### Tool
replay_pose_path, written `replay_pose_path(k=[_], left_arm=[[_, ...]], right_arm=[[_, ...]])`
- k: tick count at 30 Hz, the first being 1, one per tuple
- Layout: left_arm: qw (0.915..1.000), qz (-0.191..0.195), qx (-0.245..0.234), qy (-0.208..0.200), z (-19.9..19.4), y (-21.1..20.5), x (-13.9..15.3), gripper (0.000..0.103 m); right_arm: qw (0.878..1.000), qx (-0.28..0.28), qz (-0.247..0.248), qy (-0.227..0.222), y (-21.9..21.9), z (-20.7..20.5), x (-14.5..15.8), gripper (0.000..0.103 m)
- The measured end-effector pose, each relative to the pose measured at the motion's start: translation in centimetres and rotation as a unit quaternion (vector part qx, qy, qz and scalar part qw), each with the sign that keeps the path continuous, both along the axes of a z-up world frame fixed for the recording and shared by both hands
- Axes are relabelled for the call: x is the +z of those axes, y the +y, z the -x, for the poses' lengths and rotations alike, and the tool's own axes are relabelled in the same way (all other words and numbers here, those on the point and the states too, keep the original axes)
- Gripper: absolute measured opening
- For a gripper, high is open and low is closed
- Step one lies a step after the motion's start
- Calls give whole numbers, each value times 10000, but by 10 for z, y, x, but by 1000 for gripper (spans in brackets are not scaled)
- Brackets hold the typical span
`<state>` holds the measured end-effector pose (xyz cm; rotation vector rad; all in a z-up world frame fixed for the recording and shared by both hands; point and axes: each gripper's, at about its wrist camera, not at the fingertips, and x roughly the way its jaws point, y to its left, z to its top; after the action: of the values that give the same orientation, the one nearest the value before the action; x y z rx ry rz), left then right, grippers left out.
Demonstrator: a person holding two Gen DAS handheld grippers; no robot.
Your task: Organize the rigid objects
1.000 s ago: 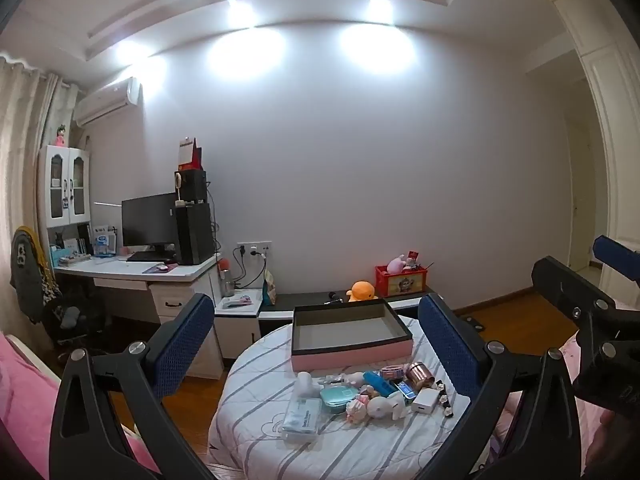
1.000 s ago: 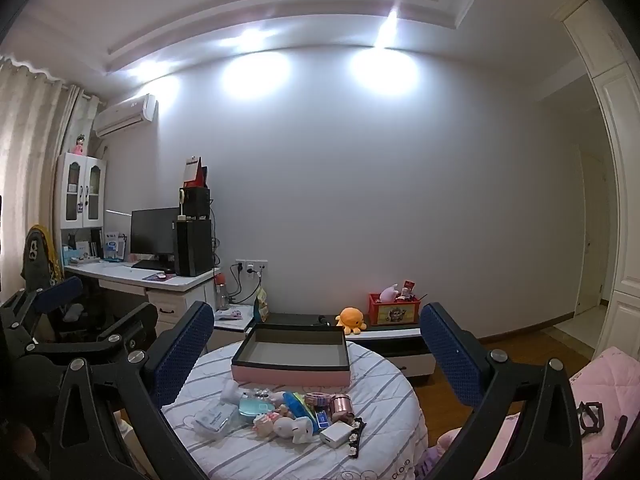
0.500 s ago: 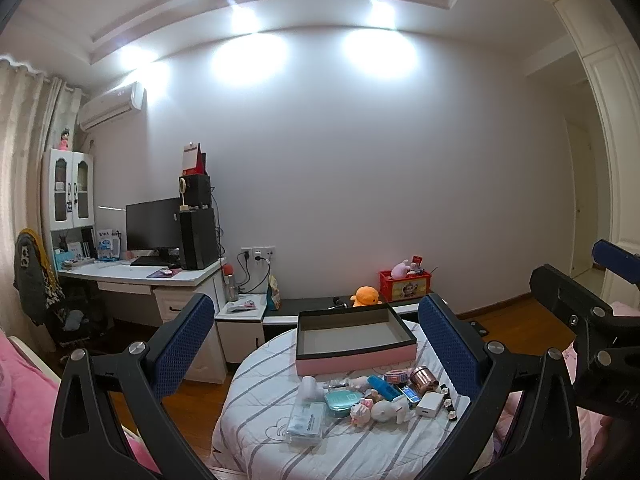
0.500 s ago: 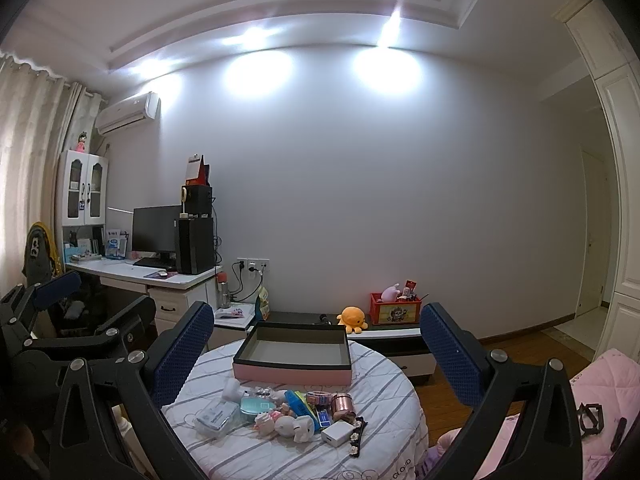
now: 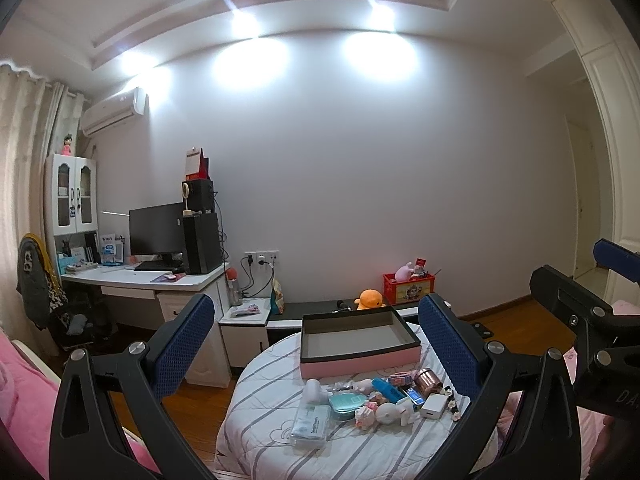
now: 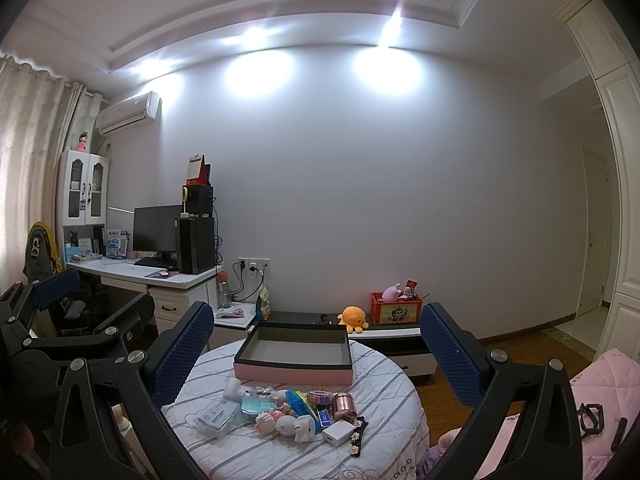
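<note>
hovering spread wide, two grippers (image 5: 316,344) (image 6: 316,350) face one pink box (image 6: 294,362).

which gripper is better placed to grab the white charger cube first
Probably the right gripper. The white square charger cube lies on the pile's right edge, just right of its centreline; the left gripper sees it further off-centre. Both are open, empty.

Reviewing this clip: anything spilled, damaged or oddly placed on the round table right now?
Nothing looks spilled or broken. The small items, among them a copper tin, a white charger and a teal case, lie in a loose heap in front of the pink box, which is empty. Both grippers, left and right, are open and well short of the table.
</note>
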<state>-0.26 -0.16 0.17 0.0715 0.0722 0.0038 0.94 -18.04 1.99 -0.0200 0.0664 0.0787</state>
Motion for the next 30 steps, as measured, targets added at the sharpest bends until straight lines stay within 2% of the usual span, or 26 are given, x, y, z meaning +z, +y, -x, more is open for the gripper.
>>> replay_pose_path(k=[30], left_arm=[[9999,-36,35,-116,6,1,1,103]], right_arm=[[10000,8,10,-43,0,0,1,103]])
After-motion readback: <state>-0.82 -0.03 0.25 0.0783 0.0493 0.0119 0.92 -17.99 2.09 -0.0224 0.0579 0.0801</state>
